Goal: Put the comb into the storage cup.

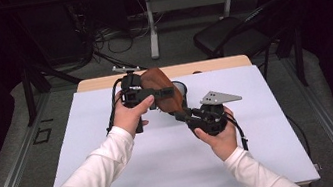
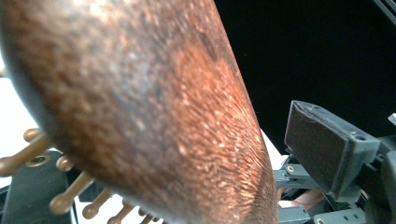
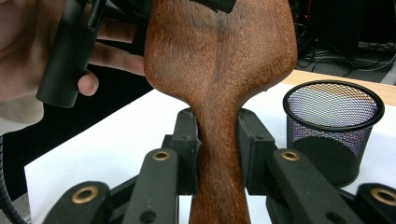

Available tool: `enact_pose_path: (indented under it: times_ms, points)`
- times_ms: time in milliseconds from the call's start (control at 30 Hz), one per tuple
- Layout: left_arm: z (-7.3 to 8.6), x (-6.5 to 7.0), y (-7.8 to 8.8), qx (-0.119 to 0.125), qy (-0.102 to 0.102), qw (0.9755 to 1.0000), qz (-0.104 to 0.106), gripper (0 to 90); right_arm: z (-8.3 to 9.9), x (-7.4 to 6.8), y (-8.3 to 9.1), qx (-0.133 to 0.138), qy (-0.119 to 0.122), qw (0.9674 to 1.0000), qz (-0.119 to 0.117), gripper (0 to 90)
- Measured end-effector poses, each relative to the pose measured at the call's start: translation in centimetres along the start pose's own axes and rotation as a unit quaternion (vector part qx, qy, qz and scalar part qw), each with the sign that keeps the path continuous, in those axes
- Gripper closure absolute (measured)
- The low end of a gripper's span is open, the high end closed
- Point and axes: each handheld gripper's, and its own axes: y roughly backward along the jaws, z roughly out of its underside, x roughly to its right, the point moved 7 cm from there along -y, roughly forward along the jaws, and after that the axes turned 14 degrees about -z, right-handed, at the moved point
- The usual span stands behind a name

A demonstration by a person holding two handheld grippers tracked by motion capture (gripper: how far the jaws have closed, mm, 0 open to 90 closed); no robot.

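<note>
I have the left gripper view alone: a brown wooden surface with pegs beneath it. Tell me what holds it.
Observer: The right hand-held gripper is shut on the narrow neck of the brown wooden hairbrush.
Operator: Report what else is on the table.
Observer: A black wire-mesh cup stands upright on the white table top, beyond the brush.
Operator: Say whether the brush rests on the table.
Observer: No. The high view shows it lifted above the table, head tilted away from the person.
</note>
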Motion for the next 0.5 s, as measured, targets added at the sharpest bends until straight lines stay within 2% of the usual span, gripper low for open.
enact_pose_path:
  times_ms: [500]
  points:
    - [-0.21, -0.23, 0.15, 0.008, 0.01, 0.9999, 0.004, 23.3, 0.04, -0.1, 0.02, 0.004, 0.0, 1.0, 0.0, 71.7]
